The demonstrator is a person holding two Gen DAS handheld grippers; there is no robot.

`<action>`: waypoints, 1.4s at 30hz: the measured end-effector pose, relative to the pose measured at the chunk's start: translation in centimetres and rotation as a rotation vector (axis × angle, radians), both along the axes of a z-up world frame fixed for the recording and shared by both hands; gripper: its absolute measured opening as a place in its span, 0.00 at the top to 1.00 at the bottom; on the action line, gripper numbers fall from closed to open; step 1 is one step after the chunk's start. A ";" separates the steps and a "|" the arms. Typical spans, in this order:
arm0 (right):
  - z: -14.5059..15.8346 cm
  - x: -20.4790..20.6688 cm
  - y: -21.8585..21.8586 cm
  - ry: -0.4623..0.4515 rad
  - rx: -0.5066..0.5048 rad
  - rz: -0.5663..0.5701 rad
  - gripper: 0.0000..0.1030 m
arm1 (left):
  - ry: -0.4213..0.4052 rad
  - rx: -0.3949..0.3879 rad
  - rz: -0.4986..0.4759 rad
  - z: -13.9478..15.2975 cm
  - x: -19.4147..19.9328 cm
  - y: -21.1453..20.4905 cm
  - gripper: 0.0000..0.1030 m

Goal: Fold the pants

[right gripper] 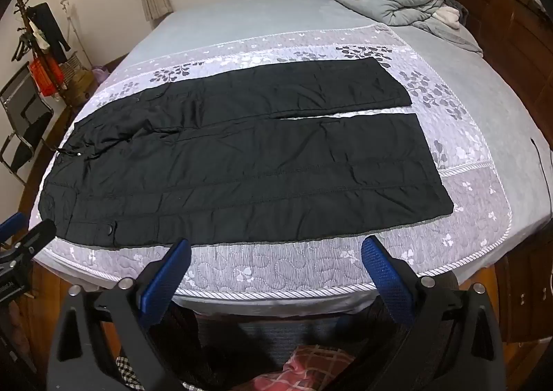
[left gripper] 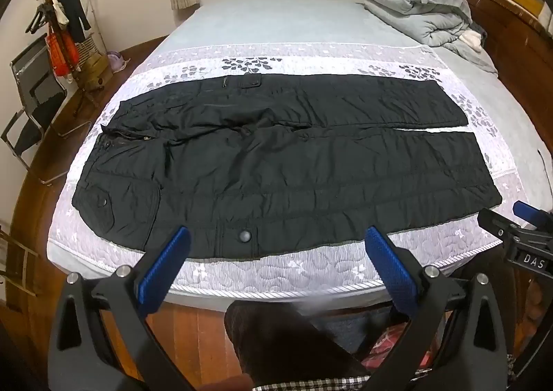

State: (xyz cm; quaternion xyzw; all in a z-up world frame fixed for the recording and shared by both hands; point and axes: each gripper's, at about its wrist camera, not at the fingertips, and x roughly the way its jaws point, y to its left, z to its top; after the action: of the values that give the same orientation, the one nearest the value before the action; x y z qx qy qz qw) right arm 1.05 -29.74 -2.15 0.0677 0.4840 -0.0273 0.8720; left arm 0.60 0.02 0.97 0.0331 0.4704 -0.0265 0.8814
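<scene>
Black pants [left gripper: 276,156] lie flat and unfolded on the quilted mat [left gripper: 276,273] that covers the near part of the bed [left gripper: 269,21]. Long axis runs left to right across the view: waistband and button at the left end, both leg hems at the right end. The two legs lie side by side, one far, one near, parted by a thin pale gap toward the hems.

Left gripper [left gripper: 276,246]: blue pads spread wide, nothing between them. It hovers off the near edge of the bed, pointing down and across at the pants. The near leg's long edge lies just beyond its fingertips, close to the snap pocket [left gripper: 244,236]. This gripper sits nearer the waist half.

Right gripper [right gripper: 276,253]: pads also wide apart, empty, held off the near edge of the mat. The near leg's edge runs just past its tips; the hem corner [right gripper: 446,208] lies to its right and farther out. This gripper is the nearer one to the hem half.

Neither gripper touches cloth. Judging by the layout, a first fold lengthwise would carry the near leg away over the far leg, each gripper taking the near edge on its own side. How thick the fabric bunches at the crotch [left gripper: 249,128] is hard to read in the dark cloth.
</scene>
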 end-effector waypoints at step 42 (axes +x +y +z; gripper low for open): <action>-0.3 0.1 0.3 0.004 0.003 0.000 0.04 | -0.028 0.006 0.001 0.2 -0.6 0.1 0.03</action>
State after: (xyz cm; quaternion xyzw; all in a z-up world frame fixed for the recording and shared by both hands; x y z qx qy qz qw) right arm 1.16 -29.41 -2.46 0.0688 0.4857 -0.0266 0.8710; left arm -0.02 0.07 1.14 0.0359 0.4583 -0.0239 0.8877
